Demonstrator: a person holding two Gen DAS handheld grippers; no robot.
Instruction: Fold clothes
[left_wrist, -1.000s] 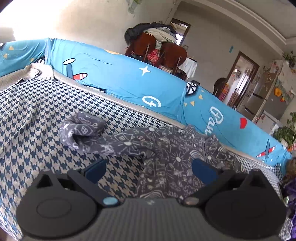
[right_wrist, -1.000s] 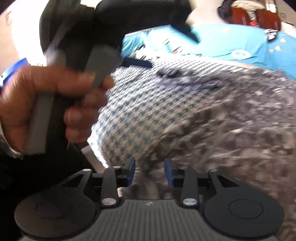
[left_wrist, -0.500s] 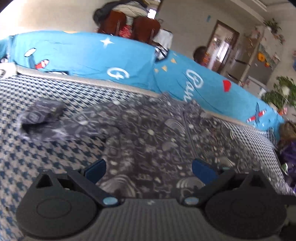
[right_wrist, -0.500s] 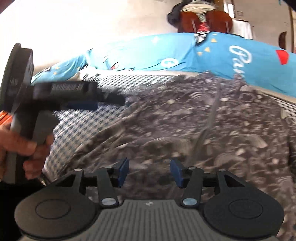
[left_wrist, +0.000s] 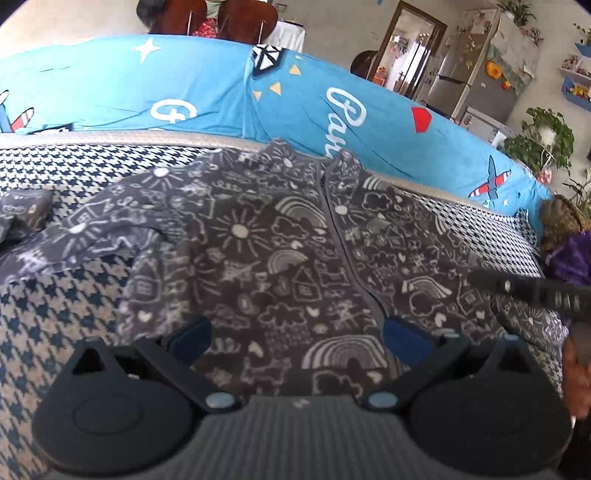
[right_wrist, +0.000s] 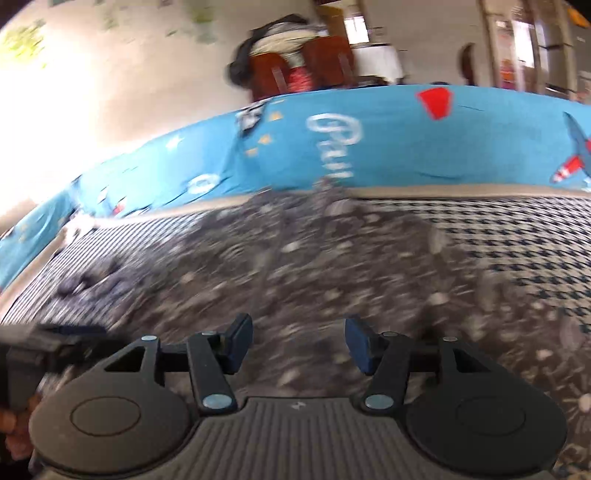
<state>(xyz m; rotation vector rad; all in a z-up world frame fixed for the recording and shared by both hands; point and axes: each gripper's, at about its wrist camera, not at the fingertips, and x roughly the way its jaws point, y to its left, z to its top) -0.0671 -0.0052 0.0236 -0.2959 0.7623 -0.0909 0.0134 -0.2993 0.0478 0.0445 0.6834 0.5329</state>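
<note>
A: Start at the claws. How do they stand?

B: The left gripper (left_wrist: 297, 338) has its blue-padded fingers spread wide with nothing between them, hanging just over the lower hem of the garment. The right gripper (right_wrist: 298, 343) is also parted and empty; its view is smeared by motion, so fine detail there is lost.

A: And the garment?

B: A dark grey fleece jacket printed with white doodles of suns, rainbows and houses (left_wrist: 280, 258). It lies front-up and spread out on the blue-and-cream houndstooth cushion (left_wrist: 48, 317), zip closed down the middle, collar at the far edge against the bright blue cartoon-print cover (left_wrist: 207, 92). One sleeve (left_wrist: 85, 232) trails off to the left, rumpled, its cuff bunched near the frame edge. The other side runs toward the right gripper's dark body, which shows at the right edge of the left view.

A: How will it handle?

B: I'd judge it soft, light and limp, with no stiffness to hold a crease by itself. The fleece nap should grip the pads well, and it isn't fragile. It will sag and drag on the cushion weave if lifted from one point.

A: Where to take hold?

B: At edges with doubled fabric: hem corners, shoulder seams or a cuff. Pinch both layers, one claw per side, so a panel travels flat.
</note>
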